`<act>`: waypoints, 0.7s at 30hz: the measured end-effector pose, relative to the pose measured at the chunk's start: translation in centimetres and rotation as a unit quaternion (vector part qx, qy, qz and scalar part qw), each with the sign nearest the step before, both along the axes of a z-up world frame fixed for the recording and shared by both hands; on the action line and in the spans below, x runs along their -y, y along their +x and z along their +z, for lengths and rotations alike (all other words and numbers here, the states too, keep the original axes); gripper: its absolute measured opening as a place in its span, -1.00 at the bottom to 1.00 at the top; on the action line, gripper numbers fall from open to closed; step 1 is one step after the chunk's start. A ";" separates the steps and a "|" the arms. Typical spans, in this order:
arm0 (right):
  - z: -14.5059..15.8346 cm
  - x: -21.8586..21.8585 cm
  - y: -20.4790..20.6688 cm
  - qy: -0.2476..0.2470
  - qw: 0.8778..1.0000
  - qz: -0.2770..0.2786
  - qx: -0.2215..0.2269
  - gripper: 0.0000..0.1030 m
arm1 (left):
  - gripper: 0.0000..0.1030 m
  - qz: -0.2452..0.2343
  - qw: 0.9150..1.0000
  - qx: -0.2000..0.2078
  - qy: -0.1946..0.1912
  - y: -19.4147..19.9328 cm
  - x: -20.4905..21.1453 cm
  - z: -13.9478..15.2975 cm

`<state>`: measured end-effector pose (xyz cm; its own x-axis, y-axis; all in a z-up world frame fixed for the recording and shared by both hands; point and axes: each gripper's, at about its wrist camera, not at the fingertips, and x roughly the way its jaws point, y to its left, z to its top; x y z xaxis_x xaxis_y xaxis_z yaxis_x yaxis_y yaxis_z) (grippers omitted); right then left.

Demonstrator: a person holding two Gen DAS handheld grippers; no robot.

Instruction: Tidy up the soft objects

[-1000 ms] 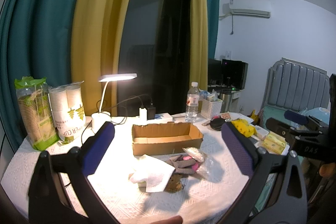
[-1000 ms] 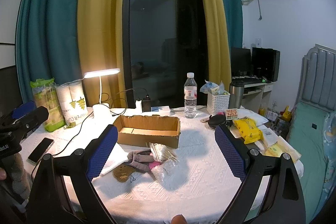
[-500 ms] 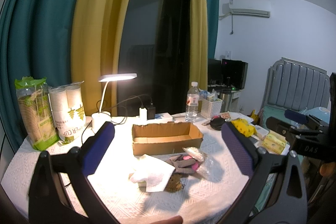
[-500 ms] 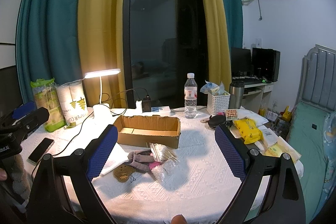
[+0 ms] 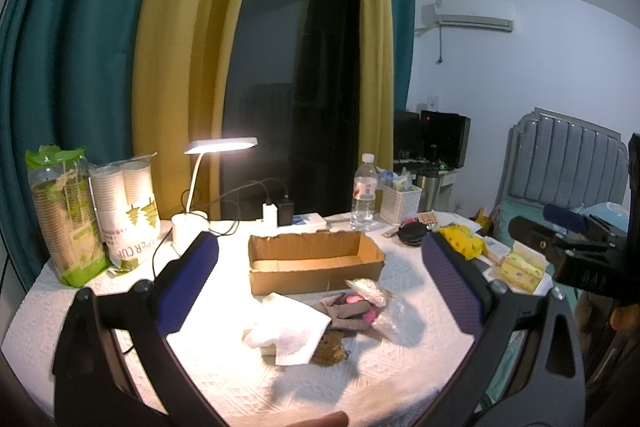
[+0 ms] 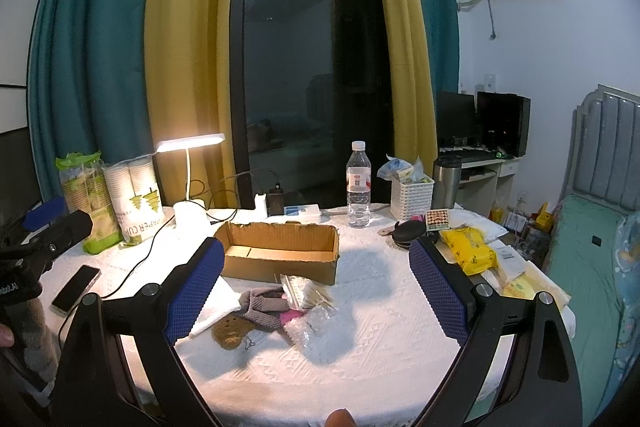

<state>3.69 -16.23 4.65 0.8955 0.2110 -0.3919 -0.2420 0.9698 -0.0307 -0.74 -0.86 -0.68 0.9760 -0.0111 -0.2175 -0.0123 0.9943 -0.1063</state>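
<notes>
An open cardboard box (image 5: 314, 261) (image 6: 280, 253) sits mid-table. In front of it lies a small heap: a white cloth (image 5: 288, 327) (image 6: 218, 301), a grey knitted piece with pink (image 5: 348, 311) (image 6: 264, 307), a brown flat soft item (image 5: 330, 347) (image 6: 232, 333) and clear plastic bags (image 5: 384, 311) (image 6: 312, 319). My left gripper (image 5: 320, 291) hovers open above the near table edge, framing the heap, nothing between its blue pads. My right gripper (image 6: 316, 291) is open too, held back from the heap. Each gripper shows at the other view's edge.
A lit desk lamp (image 6: 190, 143), paper cup sleeves (image 6: 136, 199), a water bottle (image 6: 358, 187), a white basket (image 6: 412, 195), a phone (image 6: 76, 287) and cables stand around the box. Yellow packets (image 6: 472, 251) and tissues lie at the right edge. A bed (image 6: 592, 267) is beyond.
</notes>
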 end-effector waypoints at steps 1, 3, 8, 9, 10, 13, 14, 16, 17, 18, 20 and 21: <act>-0.1 -0.1 0.0 0.002 1.000 0.001 -0.001 0.86 | 0.99 -0.001 1.000 -0.002 0.001 0.1 0.1 0.0; -0.1 0.0 0.5 0.005 1.000 0.004 -0.007 0.86 | 0.99 0.000 1.000 -0.006 0.001 0.5 0.1 0.0; -1.1 0.4 2.0 0.006 1.000 0.013 -0.021 0.86 | 0.99 0.001 1.000 -0.030 0.001 3.2 0.1 -1.3; -1.5 0.5 2.6 0.004 0.999 0.014 -0.028 0.86 | 0.99 0.001 0.999 -0.038 0.000 3.8 0.1 -1.6; -1.9 0.6 3.1 0.005 0.999 0.014 -0.036 0.86 | 0.99 0.001 0.999 -0.046 0.000 4.3 0.0 -2.0; -3.3 1.0 4.8 0.008 0.998 0.008 -0.056 0.86 | 0.99 0.005 0.997 -0.072 0.006 6.2 -0.1 -3.4; -4.0 1.3 5.6 0.008 0.998 0.004 -0.067 0.86 | 0.99 0.005 0.996 -0.086 0.004 7.1 -0.2 -4.1; -5.4 1.5 6.7 0.008 0.996 0.003 -0.086 0.86 | 0.99 0.007 0.995 -0.104 0.004 8.3 -0.3 -5.3; -6.1 1.6 7.3 0.006 0.995 0.002 -0.097 0.86 | 0.99 0.007 0.993 -0.117 0.004 9.0 -0.4 -6.0; -6.7 1.7 7.8 0.004 0.994 0.001 -0.105 0.86 | 0.99 0.007 0.992 -0.124 0.004 9.6 -0.5 -6.6; -7.9 1.7 8.9 0.002 0.992 0.003 -0.123 0.86 | 0.99 0.008 0.990 -0.143 0.003 10.9 -0.8 -7.9; -8.7 1.6 9.6 0.001 0.991 0.004 -0.134 0.86 | 0.99 0.008 0.989 -0.150 0.002 11.4 -0.9 -8.4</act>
<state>13.31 -17.87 -4.04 0.7572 0.2187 -0.6155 -0.2483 0.9679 0.0385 10.65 0.04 -9.06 0.8673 0.0055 -0.4978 -0.0591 0.9940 -0.0919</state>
